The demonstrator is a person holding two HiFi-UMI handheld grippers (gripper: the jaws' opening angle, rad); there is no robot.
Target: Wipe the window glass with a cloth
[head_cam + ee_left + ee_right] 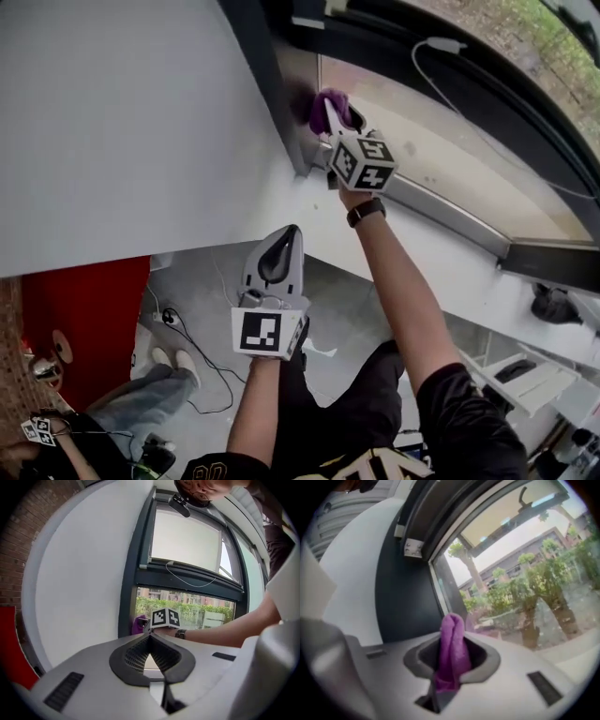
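Purple cloth [452, 651], folded into a soft upright wad, sat pinched between the jaws of the right gripper [452, 644], which had closed onto it from both sides so that its rounded top stood above the tips. In the head view the cloth [330, 103] was at the lower corner of the window glass [441, 159], just beside the dark frame [272, 75]; whether it pressed on the pane or only came very near could not be told. Through the glass [525, 588] trees, shrubs and a building showed outside.

The right gripper [336, 112] was held out at arm's length, its marker cube [361, 161] behind the jaws and a dark wristwatch [366, 212] on the wrist below it. The left gripper view showed the same cloth [139, 624] as a small purple patch against the frame [126, 597], next to that cube [165, 617].

The left gripper [289, 239] hung back, well apart from the window and lower, over the floor. Its jaws met at the tips with nothing between them [150, 638].

A white wall [122, 122] ran left of the frame, a pale sill [450, 272] lay under the pane, and a thin white cable [187, 576] looped across the upper frame bar. A red panel [84, 319] stood at the lower left.
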